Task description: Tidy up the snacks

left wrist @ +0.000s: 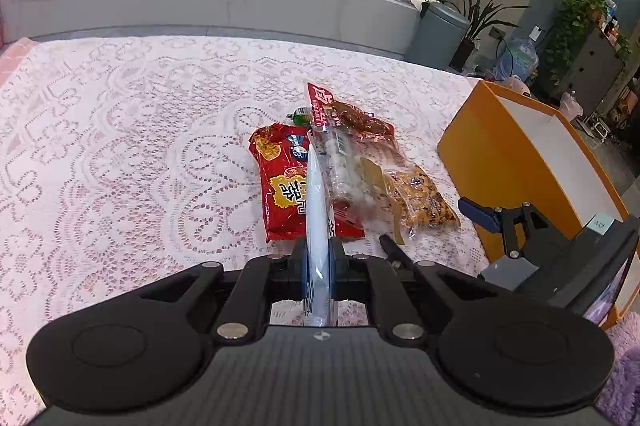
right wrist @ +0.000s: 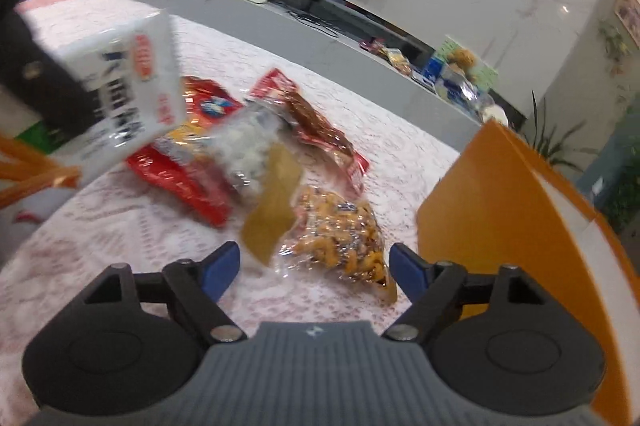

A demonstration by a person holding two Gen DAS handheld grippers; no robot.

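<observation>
While my left gripper [left wrist: 318, 258] pinches a white packet [left wrist: 318, 209] edge-on above the lace-covered bench [left wrist: 120, 145], the snack pile [right wrist: 256, 153] lies mid-bench; my right gripper [right wrist: 314, 268] spreads wide over the nut bag [right wrist: 340, 238], orange box [right wrist: 500, 218] just beside.

The red snack bag [left wrist: 286, 185] beside the orange box [left wrist: 500, 161] has big yellow Chinese letters, too cut off to read. The white packet [right wrist: 132, 85], left of the red bag, has dark and red print, all blurred. A small tag [left wrist: 601, 224] on the box shows tiny unclear marks.
</observation>
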